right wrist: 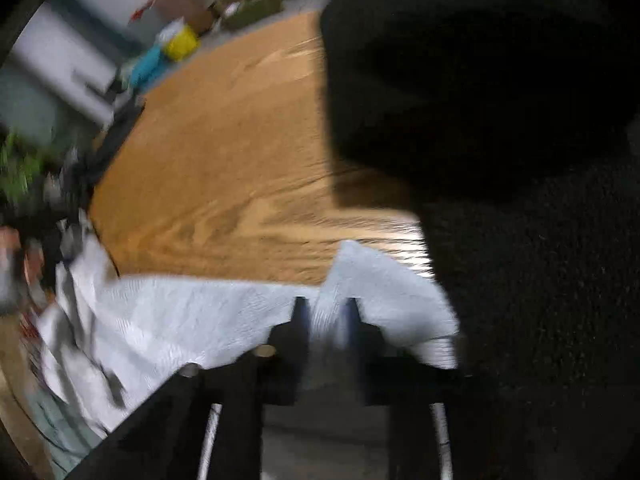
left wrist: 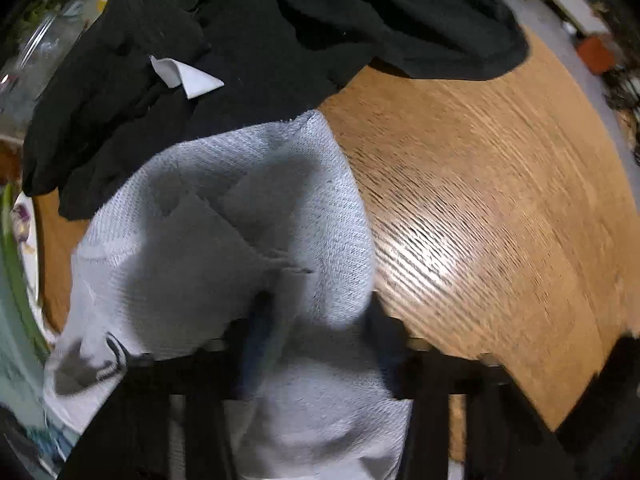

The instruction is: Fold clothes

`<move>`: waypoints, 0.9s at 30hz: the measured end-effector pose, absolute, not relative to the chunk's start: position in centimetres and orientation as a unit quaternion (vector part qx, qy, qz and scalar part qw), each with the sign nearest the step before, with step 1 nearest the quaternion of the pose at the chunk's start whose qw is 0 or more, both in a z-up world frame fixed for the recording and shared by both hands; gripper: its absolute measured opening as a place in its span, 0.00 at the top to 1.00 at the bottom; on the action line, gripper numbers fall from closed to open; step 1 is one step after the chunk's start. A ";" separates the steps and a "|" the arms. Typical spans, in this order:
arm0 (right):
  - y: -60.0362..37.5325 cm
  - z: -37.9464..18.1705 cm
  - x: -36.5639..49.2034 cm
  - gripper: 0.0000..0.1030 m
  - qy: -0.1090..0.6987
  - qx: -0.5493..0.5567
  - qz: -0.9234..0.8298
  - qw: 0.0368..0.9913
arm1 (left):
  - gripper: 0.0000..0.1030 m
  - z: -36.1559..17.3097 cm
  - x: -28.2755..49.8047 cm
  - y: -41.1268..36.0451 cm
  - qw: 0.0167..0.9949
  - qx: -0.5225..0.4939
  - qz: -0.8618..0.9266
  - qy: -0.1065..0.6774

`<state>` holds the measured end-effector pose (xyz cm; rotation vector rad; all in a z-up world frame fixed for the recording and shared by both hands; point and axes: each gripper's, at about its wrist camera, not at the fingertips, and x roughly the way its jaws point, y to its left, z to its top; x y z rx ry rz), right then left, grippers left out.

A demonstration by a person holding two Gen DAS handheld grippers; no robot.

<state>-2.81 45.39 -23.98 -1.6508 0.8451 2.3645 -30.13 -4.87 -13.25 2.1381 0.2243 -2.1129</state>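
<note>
The left gripper is pointing down over a light grey knitted garment lying on the wooden table. Its two dark fingers are straddling a raised fold of the knit, with cloth bunched between them; the jaws are narrow and appear to be pinching that fold, probably to lift one edge for folding. The picture is soft, so how firm the pinch is remains a judgement.

The right gripper is angled down at what looks like the same pale garment, seen here along the near edge of the table. Its jaws are drawn together, clamped on a narrow ridge of the fabric that is standing up between the fingertips. Holding the cloth at two places likely lets the person carry an edge over evenly.

A black garment is lying crumpled at the far side in the left view, overlapping the grey knit's far end, with a small white label showing on it. In the right view black fabric is filling the right side.

The table is bare oak-coloured wood with strong grain and a bright glare patch. Beyond it the room is blurred and cluttered: a yellow object, boxes, and green foliage at the left.
</note>
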 end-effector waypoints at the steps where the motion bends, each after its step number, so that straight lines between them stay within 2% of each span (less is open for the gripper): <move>1: 46.3 -24.3 -2.2 0.94 0.309 -0.540 0.780 0.066 | 0.84 -13.0 -29.8 -5.6 0.047 0.709 -0.699 0.086; 6: 47.1 -22.6 0.2 0.94 0.346 -0.505 0.790 0.043 | 0.86 -8.9 -26.5 -10.8 -0.032 0.687 -0.699 0.196; 11: 46.1 -18.1 4.6 0.94 0.351 -0.446 0.823 -0.016 | 0.88 -2.3 -19.7 -15.7 -0.134 0.626 -0.733 0.229; 14: 44.8 -17.1 8.4 0.94 0.365 -0.429 0.824 -0.055 | 0.88 -1.1 -14.4 -19.7 -0.170 0.588 -0.749 0.252; 17: 44.0 -17.7 12.9 0.94 0.383 -0.426 0.817 -0.063 | 0.88 -3.1 -8.4 -24.2 -0.187 0.561 -0.749 0.300; 19: 43.7 -18.4 15.1 0.94 0.391 -0.439 0.807 -0.053 | 0.88 -6.6 -5.8 -26.6 -0.182 0.557 -0.740 0.330; 24: 43.1 -25.8 17.1 0.94 0.423 -0.511 0.749 0.000 | 0.91 -16.2 -3.0 -30.4 -0.140 0.580 -0.688 0.413; 26: 43.4 -26.2 17.5 0.89 0.429 -0.513 0.743 0.017 | 0.91 -17.0 -2.2 -30.1 -0.140 0.564 -0.691 0.430; 27: 43.5 -26.3 17.6 0.79 0.432 -0.513 0.741 0.024 | 0.91 -16.8 -1.9 -30.1 -0.138 0.561 -0.698 0.424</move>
